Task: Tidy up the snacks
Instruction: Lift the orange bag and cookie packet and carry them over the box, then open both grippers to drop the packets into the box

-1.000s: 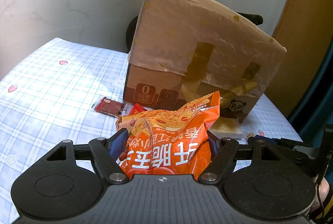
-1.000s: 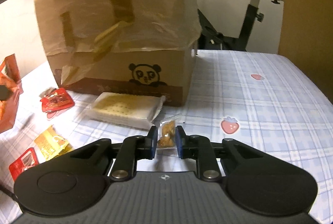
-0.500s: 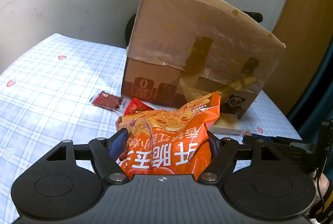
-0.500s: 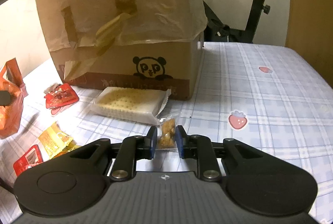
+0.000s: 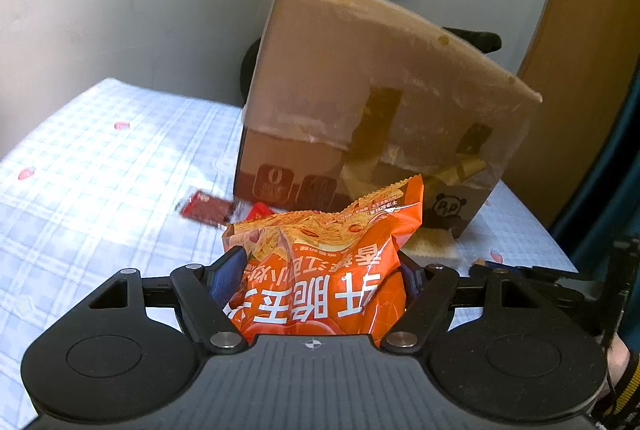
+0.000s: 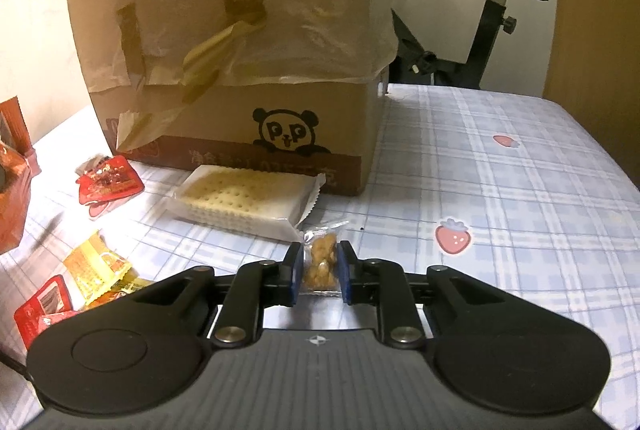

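My left gripper point(image 5: 322, 270) is shut on a big orange snack bag point(image 5: 328, 270) and holds it up above the table, in front of a cardboard box point(image 5: 360, 102) covered with a plastic sheet. My right gripper point(image 6: 319, 264) is shut on a small clear packet of brown nuggets point(image 6: 320, 262), held just above the tablecloth, short of the same box point(image 6: 240, 70). A pack of white crackers point(image 6: 244, 200) lies against the box's front. The orange bag shows at the left edge of the right wrist view point(image 6: 12, 190).
Small red packets point(image 6: 108, 182) and yellow packets point(image 6: 96, 266) lie on the blue checked tablecloth point(image 6: 500, 190) left of the crackers. A dark red packet point(image 5: 208, 208) lies by the box's left corner. An exercise bike point(image 6: 500, 10) stands behind the table.
Both grippers have risen and moved closer to the box with their loads. The box looks larger in both views.
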`<state>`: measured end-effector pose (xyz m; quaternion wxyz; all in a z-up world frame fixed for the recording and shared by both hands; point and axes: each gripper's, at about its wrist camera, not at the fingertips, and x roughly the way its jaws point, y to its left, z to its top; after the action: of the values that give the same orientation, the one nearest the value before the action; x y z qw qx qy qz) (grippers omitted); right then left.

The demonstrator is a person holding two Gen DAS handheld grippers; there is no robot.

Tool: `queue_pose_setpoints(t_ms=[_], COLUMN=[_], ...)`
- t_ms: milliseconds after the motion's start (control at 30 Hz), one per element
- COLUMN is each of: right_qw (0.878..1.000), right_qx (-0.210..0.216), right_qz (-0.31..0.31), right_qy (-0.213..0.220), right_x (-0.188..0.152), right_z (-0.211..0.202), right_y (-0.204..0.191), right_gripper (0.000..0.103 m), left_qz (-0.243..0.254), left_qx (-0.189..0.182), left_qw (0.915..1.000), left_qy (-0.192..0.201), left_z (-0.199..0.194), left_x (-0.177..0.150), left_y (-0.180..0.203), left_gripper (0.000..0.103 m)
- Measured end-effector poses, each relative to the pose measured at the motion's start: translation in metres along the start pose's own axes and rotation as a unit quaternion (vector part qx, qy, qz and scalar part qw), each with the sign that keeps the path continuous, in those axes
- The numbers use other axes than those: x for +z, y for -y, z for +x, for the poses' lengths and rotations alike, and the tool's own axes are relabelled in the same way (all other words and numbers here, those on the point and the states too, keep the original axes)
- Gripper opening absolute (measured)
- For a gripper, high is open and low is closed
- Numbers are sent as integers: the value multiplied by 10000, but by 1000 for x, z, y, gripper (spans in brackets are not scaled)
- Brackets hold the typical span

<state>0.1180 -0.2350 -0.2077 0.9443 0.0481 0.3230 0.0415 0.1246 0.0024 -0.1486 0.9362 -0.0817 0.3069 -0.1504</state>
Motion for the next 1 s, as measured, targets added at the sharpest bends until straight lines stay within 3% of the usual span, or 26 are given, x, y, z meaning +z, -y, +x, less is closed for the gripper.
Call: queue_pose_setpoints(t_ms=[267, 600, 800, 1000], right_qw=[9981, 9826, 9771, 9834], right_qx=[59, 417, 584, 558], right_qz=[367, 36, -152, -169], right_qy=[489, 1810, 2040, 1717], right_x=[10, 110, 167, 198], right_z=[-36, -90, -86, -51], right_y=[16, 8, -3, -8], right_gripper=[20, 20, 20, 20], left_qz=[245, 883, 1166, 1233], left_qx=[-125, -531, -654, -545], left_qw=[9981, 9849, 9817, 9871], left_qy=[553, 1393, 1354, 866], left_z=[-21, -32, 7, 65], left_x=[43, 143, 193, 221], left_y=[8, 44, 73, 87], left_gripper=[77, 78, 78, 79])
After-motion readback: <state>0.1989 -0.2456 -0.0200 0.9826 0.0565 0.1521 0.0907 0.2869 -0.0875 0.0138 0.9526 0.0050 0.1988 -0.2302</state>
